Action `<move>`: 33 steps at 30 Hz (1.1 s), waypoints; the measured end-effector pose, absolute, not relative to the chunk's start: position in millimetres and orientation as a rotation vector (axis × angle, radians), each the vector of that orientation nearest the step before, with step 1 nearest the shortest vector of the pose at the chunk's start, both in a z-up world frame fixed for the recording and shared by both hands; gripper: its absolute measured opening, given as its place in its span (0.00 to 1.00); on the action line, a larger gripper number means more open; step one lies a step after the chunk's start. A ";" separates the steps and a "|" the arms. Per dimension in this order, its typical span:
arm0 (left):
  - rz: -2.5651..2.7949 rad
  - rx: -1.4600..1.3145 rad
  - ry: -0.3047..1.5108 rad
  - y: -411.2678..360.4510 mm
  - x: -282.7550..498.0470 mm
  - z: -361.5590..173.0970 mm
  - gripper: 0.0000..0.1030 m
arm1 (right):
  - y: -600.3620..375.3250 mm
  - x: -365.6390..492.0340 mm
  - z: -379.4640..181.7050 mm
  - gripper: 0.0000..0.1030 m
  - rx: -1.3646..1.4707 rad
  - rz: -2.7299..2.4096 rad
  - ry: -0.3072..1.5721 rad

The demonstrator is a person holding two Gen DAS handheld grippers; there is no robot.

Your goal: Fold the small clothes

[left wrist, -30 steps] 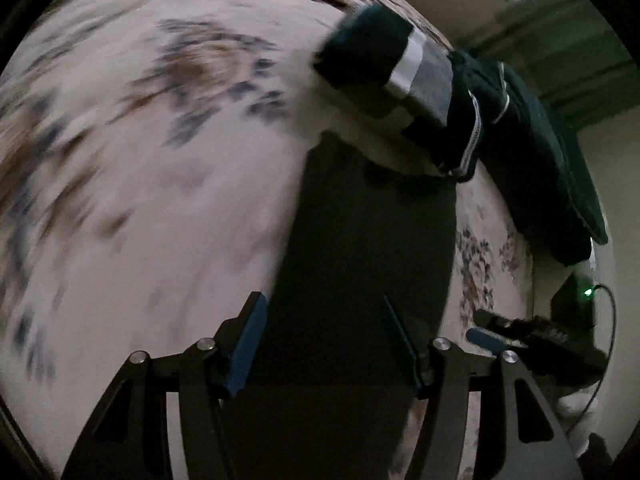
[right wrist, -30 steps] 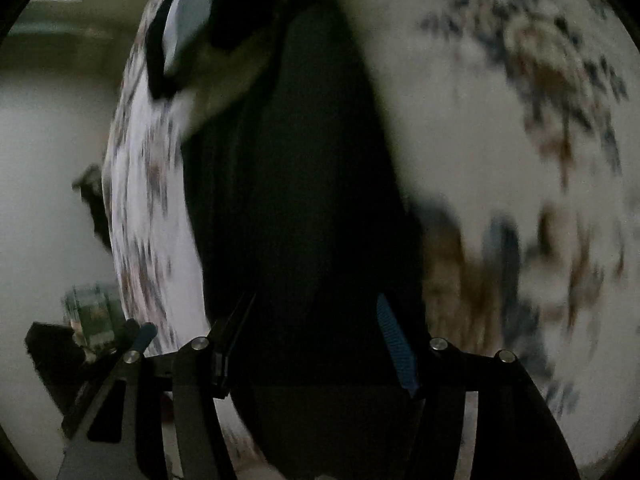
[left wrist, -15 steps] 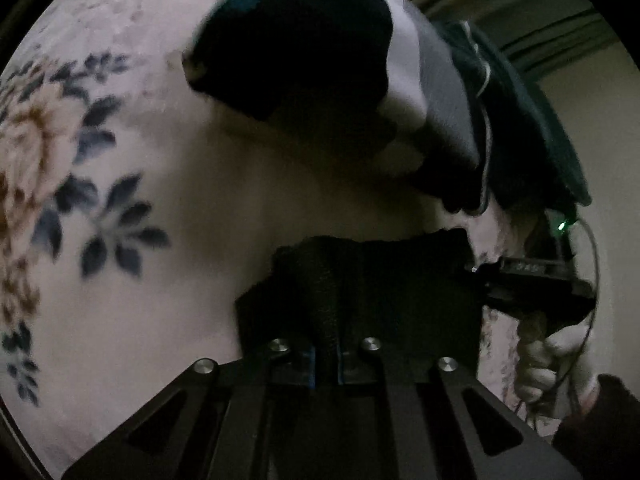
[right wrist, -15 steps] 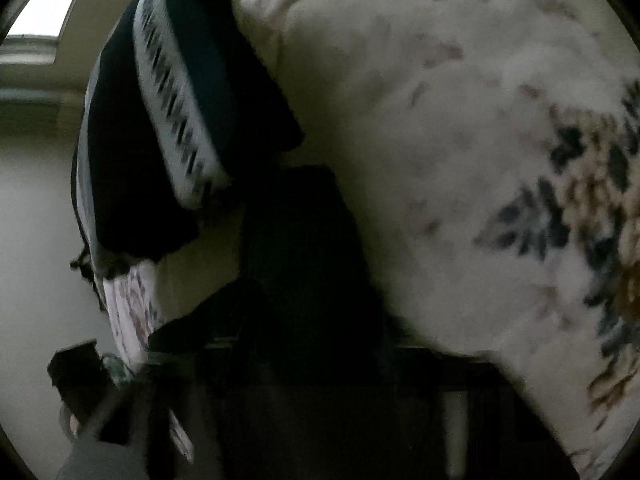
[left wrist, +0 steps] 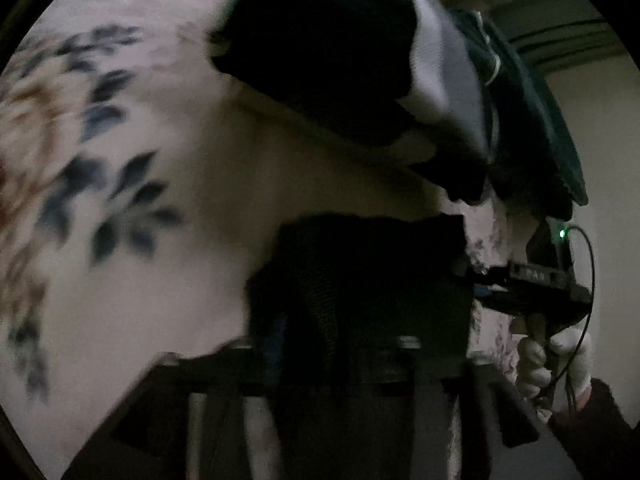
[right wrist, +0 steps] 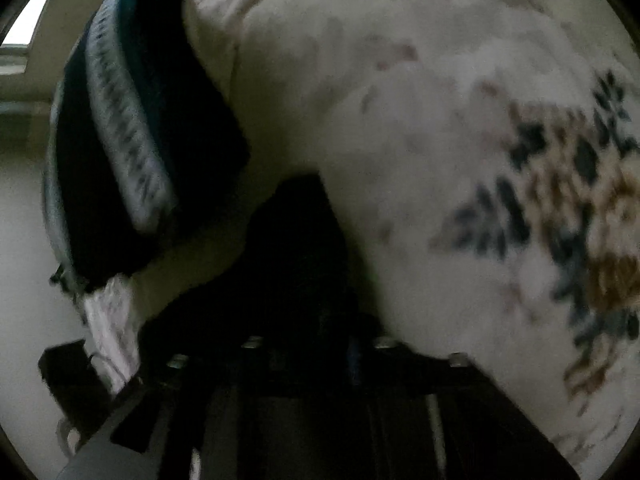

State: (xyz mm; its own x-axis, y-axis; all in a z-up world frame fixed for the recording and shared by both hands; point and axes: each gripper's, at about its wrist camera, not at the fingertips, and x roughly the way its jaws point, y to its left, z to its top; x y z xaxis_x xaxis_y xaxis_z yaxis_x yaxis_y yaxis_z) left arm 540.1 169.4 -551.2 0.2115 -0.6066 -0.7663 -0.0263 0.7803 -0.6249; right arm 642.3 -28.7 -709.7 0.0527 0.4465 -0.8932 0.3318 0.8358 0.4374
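A home bedroom: floral bedspread (left wrist: 168, 288) under piled clothes (left wrist: 332, 44)

Floral bedspread (left wrist: 120, 184) print motion-blurred

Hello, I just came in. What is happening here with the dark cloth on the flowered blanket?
A person is folding a small dark cloth on a flowered blanket, with a handheld gripper in each hand. The left gripper looks shut on the near edge of the cloth, and the right gripper seems to pinch the same cloth, though the picture is dark and blurred. A pile of dark clothes with a white band lies just behind it. The fold is not finished.
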 end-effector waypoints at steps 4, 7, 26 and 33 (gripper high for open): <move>-0.411 -0.681 1.301 197.9 479.1 -528.3 0.63 | -35.1 593.1 -681.0 0.50 0.601 0.202 1.585; -0.369 -0.696 1.304 212.7 413.4 -512.7 0.63 | -44.4 534.9 -665.9 0.56 0.618 0.244 1.616; -0.257 -0.717 1.631 144.8 105.3 -578.6 0.60 | 12.6 153.3 -769.4 0.56 0.951 0.294 1.980; -0.256 -0.729 1.581 151.7 84.9 -575.6 0.09 | 55.2 130.0 -766.5 0.11 0.811 0.324 1.956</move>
State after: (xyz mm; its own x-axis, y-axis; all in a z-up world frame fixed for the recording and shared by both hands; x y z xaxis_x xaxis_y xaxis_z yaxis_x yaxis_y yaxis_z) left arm 84.9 151.7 -575.6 0.0160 -0.5847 -0.8111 -0.2994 0.7712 -0.5618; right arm 130.0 55.2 -766.5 -0.3197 0.6601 -0.6798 0.4057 0.7437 0.5313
